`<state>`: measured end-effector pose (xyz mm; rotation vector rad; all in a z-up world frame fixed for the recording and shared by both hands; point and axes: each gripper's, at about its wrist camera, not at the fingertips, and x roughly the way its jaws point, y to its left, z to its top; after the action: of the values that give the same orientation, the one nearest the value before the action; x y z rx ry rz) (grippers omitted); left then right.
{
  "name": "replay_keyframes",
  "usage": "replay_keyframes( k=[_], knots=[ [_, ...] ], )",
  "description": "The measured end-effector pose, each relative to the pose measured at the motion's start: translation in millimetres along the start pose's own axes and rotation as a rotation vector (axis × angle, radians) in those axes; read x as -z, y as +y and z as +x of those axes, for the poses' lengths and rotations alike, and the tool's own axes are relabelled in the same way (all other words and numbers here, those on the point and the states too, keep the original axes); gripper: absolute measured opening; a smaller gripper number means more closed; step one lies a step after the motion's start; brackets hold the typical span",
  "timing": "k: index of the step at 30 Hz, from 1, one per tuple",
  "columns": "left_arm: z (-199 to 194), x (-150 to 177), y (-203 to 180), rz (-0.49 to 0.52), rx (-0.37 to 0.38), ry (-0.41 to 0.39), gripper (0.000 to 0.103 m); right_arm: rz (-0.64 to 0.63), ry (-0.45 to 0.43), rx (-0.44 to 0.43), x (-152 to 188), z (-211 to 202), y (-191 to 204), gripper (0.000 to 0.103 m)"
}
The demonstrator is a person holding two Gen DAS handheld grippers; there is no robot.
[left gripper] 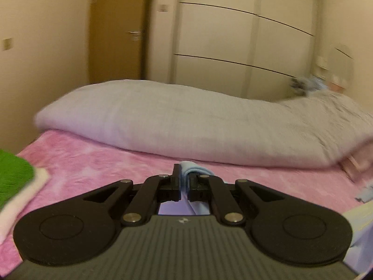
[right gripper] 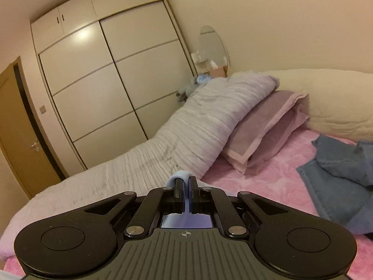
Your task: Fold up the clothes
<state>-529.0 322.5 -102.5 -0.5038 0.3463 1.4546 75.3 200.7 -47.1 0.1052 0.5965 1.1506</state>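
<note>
Both grippers are pinching the light blue garment (left gripper: 186, 177) above the pink bedspread (left gripper: 98, 161) — left gripper (left gripper: 185, 182) and right gripper (right gripper: 185, 192) clamping nearly closed on its folds

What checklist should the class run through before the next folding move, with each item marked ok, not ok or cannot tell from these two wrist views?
1. Left gripper shut on the light blue garment: ok.
2. Right gripper shut on the same-coloured cloth: ok.
3. Both hold one and the same garment: cannot tell.
4. Bare pink bedspread ahead for laying it down: ok.
5. Folded green and pale pink pile apart from the grippers: ok.
6. Jeans already folded: not ok, they lie crumpled.
</note>
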Motion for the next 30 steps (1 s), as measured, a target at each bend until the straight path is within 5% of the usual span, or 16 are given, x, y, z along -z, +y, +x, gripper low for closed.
replay_keyframes(
  k=[2,5,9,15,27,28,29,30],
  knots=[
    [29,9,23,-0.109,-0.061,0.108,0.04,0.017,0.111,0.034,8,33,-5,0.004],
    [55,41,45,-0.225,-0.067,0.254,0.039,0.073,0.317,0.071,44,62,-22,0.019],
    [49,105,43,-0.219,-0.014,0.407,0.04,0.14,0.494,0.067,104,66,-42,0.034],
    [37,191,32,-0.25,0.062,0.605,0.04,0.239,0.749,0.086,198,42,-73,0.036],
    [67,232,37,-0.534,0.078,0.636,0.041,0.459,0.797,0.005,263,53,-83,0.038],
    [67,233,38,-0.559,0.089,0.634,0.032,0.47,0.789,0.004,267,55,-83,0.038],
    [69,235,39,-0.57,0.1,0.642,0.009,0.472,0.778,0.003,268,55,-82,0.038],
    [68,235,39,-0.566,0.111,0.648,0.005,0.475,0.767,0.001,270,56,-80,0.032]
  ],
)
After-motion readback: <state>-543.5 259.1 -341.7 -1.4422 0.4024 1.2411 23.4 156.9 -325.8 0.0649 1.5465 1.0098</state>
